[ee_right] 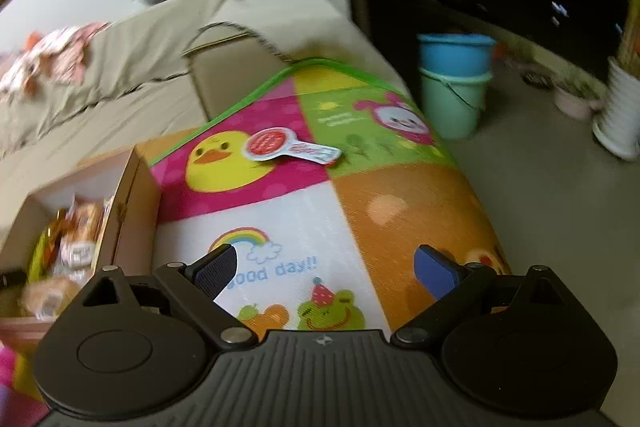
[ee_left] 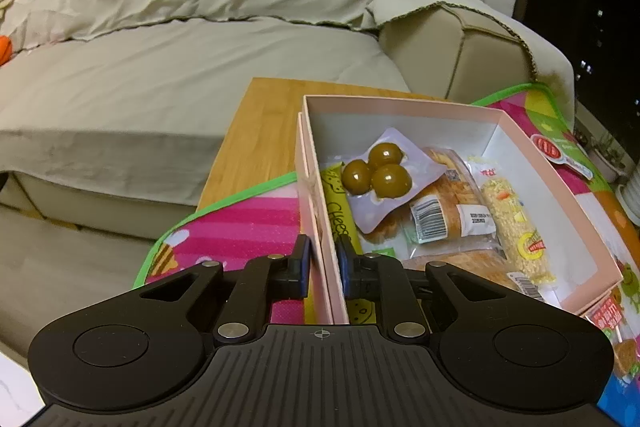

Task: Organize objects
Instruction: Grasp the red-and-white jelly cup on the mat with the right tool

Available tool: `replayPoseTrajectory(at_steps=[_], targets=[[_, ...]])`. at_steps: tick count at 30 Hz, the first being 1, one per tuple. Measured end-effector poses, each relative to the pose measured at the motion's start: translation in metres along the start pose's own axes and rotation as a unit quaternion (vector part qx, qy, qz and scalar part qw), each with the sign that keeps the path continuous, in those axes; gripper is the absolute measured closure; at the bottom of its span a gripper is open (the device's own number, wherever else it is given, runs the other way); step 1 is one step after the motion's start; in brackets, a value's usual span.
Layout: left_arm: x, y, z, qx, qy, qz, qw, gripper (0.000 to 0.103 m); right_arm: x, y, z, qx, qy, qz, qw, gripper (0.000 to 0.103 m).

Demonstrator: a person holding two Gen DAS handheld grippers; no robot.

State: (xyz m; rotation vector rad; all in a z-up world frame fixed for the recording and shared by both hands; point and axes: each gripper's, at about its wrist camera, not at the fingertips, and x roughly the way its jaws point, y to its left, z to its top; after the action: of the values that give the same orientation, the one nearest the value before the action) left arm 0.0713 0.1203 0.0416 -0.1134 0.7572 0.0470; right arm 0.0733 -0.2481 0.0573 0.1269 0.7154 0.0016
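Beige sofa (ee_left: 160,75) behind worktop (ee_left: 256,131) under cartoon mat (ee_right: 304,195), pink box (ee_left: 560,195) of packaged snacks (ee_left: 380,175) on mat, left fingers (ee_left: 301,267) clenched on box's near wall, right fingers (ee_right: 216,269) spread wide over mat, lollipop-shaped packet (ee_right: 280,145) beyond.

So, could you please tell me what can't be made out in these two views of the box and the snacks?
- Left wrist view: the yellow cheese packet is mostly hidden under the pouch of three brown balls and behind the left tongs, which clamp the pink box wall.
- Left wrist view: barcode label text on the bread packet is too small.
- Right wrist view: the box contents are motion-blurred and cut off at the left edge.
- Right wrist view: print on the red-and-white lollipop packet is blurred.
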Motion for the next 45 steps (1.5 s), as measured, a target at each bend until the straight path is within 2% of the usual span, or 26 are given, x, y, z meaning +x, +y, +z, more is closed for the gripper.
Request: replayPoseTrajectory(at_steps=[3, 7, 10, 12, 16, 17, 18, 19, 21, 23, 25, 34, 35, 37, 38, 39, 42, 45], targets=[[0.000, -0.001, 0.001, 0.004, 0.000, 0.003, 1.0000, 0.087, 0.011, 0.011, 0.007, -0.034, -0.003, 0.013, 0.999, 0.007], [0.000, 0.000, 0.001, -0.001, 0.001, -0.001, 1.0000, 0.087, 0.039, 0.035, 0.040, -0.119, -0.027, 0.025, 0.992, 0.007], [0.000, 0.000, 0.001, -0.001, 0.000, -0.001, 1.0000, 0.087, 0.080, 0.049, 0.068, -0.149, -0.002, 0.039, 0.988, 0.007], [0.000, 0.000, 0.001, 0.000, 0.000, 0.000, 1.0000, 0.087, 0.112, 0.055, 0.082, -0.159, 0.018, 0.029, 0.987, 0.007], [0.000, 0.000, 0.001, 0.002, 0.000, 0.000, 1.0000, 0.087, 0.162, 0.054, 0.096, -0.138, 0.055, 0.011, 0.989, 0.008], [0.000, 0.000, 0.001, 0.002, 0.000, 0.000, 1.0000, 0.087, 0.168, 0.052, 0.096, -0.129, 0.060, 0.009, 0.990, 0.014], [0.000, 0.001, 0.001, 0.001, 0.000, -0.001, 1.0000, 0.087, 0.172, 0.050, 0.095, -0.120, 0.070, 0.015, 0.990, 0.029], [0.000, 0.001, 0.001, 0.001, -0.001, -0.002, 1.0000, 0.087, 0.174, 0.049, 0.096, -0.112, 0.081, 0.025, 0.990, 0.033], [0.001, 0.001, 0.001, 0.001, -0.002, -0.003, 1.0000, 0.087, 0.165, 0.049, 0.093, -0.110, 0.082, 0.022, 0.990, 0.062], [0.003, 0.001, 0.001, 0.001, -0.004, -0.004, 1.0000, 0.087, 0.152, 0.051, 0.088, -0.123, 0.087, 0.022, 0.988, 0.080], [0.004, 0.001, 0.001, 0.001, -0.005, -0.006, 1.0000, 0.087, 0.133, 0.050, 0.081, -0.124, 0.084, 0.030, 0.988, 0.080], [0.005, 0.005, 0.000, -0.002, -0.007, -0.011, 0.9999, 0.087, 0.061, 0.040, 0.059, -0.133, 0.079, 0.079, 0.985, 0.081], [0.005, 0.005, 0.000, -0.002, -0.007, -0.011, 0.9999, 0.087, 0.058, 0.041, 0.058, -0.142, 0.073, 0.075, 0.984, 0.076], [0.005, 0.005, 0.000, -0.002, -0.007, -0.013, 0.9999, 0.087, 0.057, 0.043, 0.056, -0.163, 0.066, 0.062, 0.982, 0.049], [0.005, 0.005, 0.000, -0.002, -0.007, -0.014, 0.9999, 0.087, 0.057, 0.045, 0.055, -0.174, 0.060, 0.057, 0.981, 0.025], [0.005, 0.005, 0.000, -0.002, -0.008, -0.015, 0.9999, 0.087, 0.058, 0.047, 0.054, -0.185, 0.053, 0.058, 0.980, 0.015], [0.006, 0.005, 0.000, 0.000, -0.008, -0.013, 0.9999, 0.087, 0.068, 0.052, 0.051, -0.204, 0.055, 0.060, 0.976, 0.015], [0.006, 0.005, 0.000, 0.001, -0.009, -0.014, 0.9999, 0.087, 0.088, 0.049, 0.049, -0.177, 0.072, 0.061, 0.980, 0.015]])
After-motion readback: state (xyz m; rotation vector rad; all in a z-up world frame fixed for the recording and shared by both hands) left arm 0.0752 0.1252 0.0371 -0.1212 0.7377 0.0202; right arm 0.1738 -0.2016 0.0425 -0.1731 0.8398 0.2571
